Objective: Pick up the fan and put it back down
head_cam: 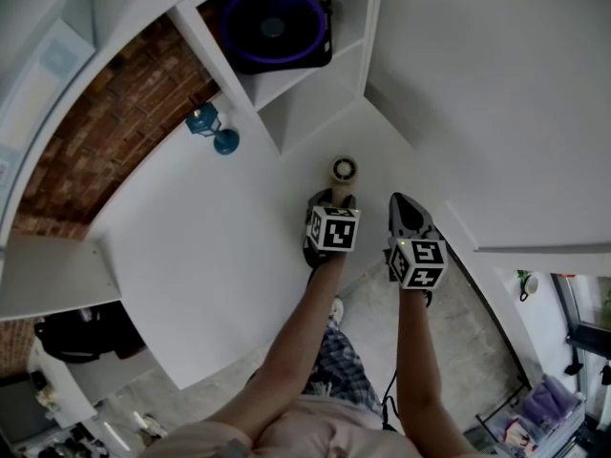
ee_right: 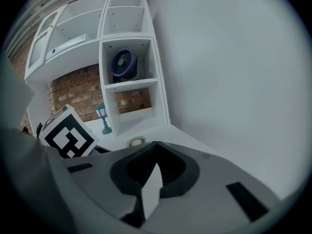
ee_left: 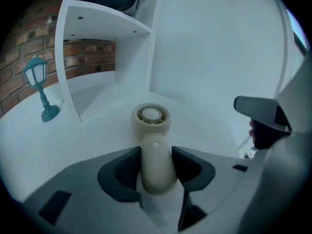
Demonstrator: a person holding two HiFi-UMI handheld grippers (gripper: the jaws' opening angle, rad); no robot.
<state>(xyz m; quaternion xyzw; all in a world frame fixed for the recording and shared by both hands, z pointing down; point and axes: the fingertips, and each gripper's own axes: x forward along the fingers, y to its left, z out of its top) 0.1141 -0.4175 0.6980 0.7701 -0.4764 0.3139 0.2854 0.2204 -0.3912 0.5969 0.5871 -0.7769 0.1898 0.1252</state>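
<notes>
A small cream hand fan (head_cam: 345, 171) lies on the white tabletop (head_cam: 191, 256) near the corner of the wall, its round head (ee_left: 152, 118) facing up. My left gripper (head_cam: 329, 201) reaches down over its handle (ee_left: 156, 172). In the left gripper view the left gripper (ee_left: 156, 152) has both dark pads pressed against the handle's sides. My right gripper (head_cam: 406, 203) hovers just to the right of the fan, its jaws together and empty. In the right gripper view the fan's head (ee_right: 136, 141) shows just beyond the right gripper (ee_right: 155, 145).
A white shelf unit (head_cam: 286, 103) stands behind the fan, with a purple desk fan (head_cam: 275, 25) in an upper bay. A teal lantern figure (head_cam: 215, 129) stands on the table to the left. A white wall (head_cam: 477, 93) closes the right side. The table's edge (head_cam: 372, 265) lies beneath my wrists.
</notes>
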